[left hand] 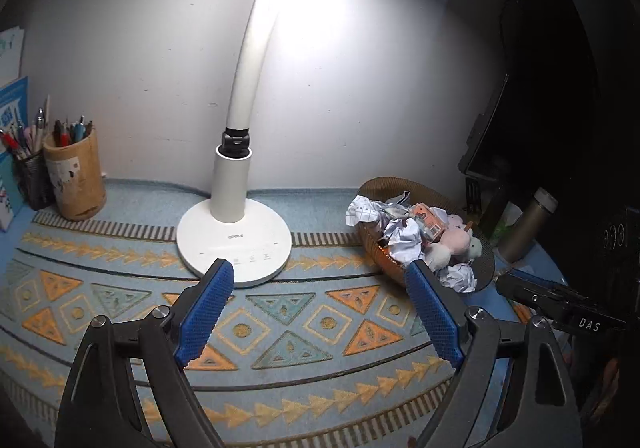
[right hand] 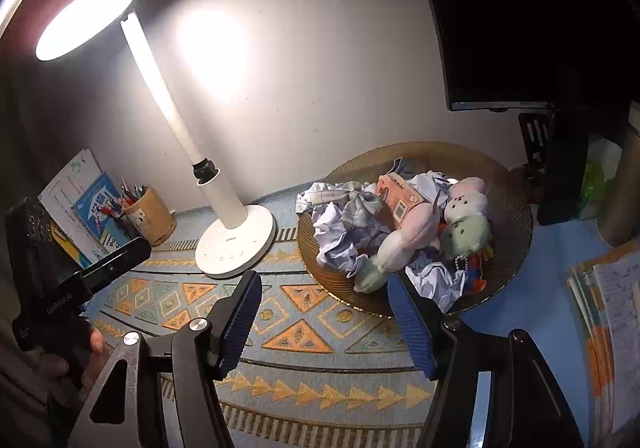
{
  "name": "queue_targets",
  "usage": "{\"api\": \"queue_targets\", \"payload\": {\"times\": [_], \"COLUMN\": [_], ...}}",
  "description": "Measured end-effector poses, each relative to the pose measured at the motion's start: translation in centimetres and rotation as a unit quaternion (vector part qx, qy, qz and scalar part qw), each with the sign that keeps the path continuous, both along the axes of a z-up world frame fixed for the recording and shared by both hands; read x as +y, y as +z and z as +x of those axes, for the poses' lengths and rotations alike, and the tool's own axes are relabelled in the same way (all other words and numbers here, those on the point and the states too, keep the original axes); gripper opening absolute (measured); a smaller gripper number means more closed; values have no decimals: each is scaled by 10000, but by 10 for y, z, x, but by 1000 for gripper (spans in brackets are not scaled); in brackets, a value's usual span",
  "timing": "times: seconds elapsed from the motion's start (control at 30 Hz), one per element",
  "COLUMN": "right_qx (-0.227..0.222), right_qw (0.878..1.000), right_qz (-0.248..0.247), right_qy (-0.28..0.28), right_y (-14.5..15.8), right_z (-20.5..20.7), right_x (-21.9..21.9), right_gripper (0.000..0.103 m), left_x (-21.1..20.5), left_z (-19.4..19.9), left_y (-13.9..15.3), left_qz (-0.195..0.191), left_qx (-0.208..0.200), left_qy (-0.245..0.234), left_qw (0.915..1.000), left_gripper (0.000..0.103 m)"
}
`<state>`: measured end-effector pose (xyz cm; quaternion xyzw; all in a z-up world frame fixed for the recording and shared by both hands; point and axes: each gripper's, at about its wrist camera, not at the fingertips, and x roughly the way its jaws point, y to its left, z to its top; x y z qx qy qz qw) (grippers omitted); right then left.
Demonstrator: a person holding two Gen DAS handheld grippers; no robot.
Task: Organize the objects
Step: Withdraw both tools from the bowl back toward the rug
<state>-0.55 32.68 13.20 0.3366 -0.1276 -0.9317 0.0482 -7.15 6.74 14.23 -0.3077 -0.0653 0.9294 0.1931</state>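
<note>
Beside the white lamp (left hand: 234, 244), on its right in both views, a shallow woven basket (right hand: 508, 207) sits on the patterned mat (left hand: 280, 312) covering the desk (right hand: 520, 328). It holds crumpled paper (right hand: 340, 236), a pink box (right hand: 398, 199) and small plush toys (right hand: 466, 215). Left of the lamp stands a bamboo pen holder (left hand: 78, 175) full of pens. The left tongs (left hand: 320, 280) hover spread wide just in front of the lamp base, nothing between them. The right tongs (right hand: 324, 294) are spread too and empty, near the basket's front rim. A hand (right hand: 94, 352) grips the left handle.
</note>
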Motion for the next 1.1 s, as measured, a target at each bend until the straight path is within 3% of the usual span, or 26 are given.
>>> {"api": "queue_targets", "payload": {"times": [0.1, 0.23, 0.37, 0.5, 0.7, 0.8, 1.1], "right_qx": [-175, -549, -761, -879, -908, -1009, -985], "right_qw": [9996, 9974, 9955, 9931, 9913, 9893, 9884], "right_qz": [-137, -117, 342, 699, 921, 1021, 1129], "right_qy": [176, 445, 439, 330, 252, 278, 260], "right_y": [-16, -57, -96, -122, -129, -132, -132], "right_z": [16, 26, 27, 21, 16, 14, 15], "right_x": [-36, -87, -126, -140, -142, -145, -149], "right_gripper": [64, 64, 64, 64, 64, 64, 64], "left_x": [-24, -41, -55, -66, -75, -77, -77], "left_z": [33, 69, 81, 82, 78, 72, 70], "left_y": [-6, -42, -88, -112, -119, -126, -129], "left_qz": [-382, -912, -1040, -1004, -804, -854, -945], "left_qx": [-12, -143, -511, -590, -788, -1043, -1119], "left_qy": [265, 561, 666, 877, 1059, 1241, 1307], "left_qw": [9989, 9941, 9910, 9893, 9880, 9831, 9805], "left_gripper": [87, 87, 87, 87, 87, 87, 87]}}
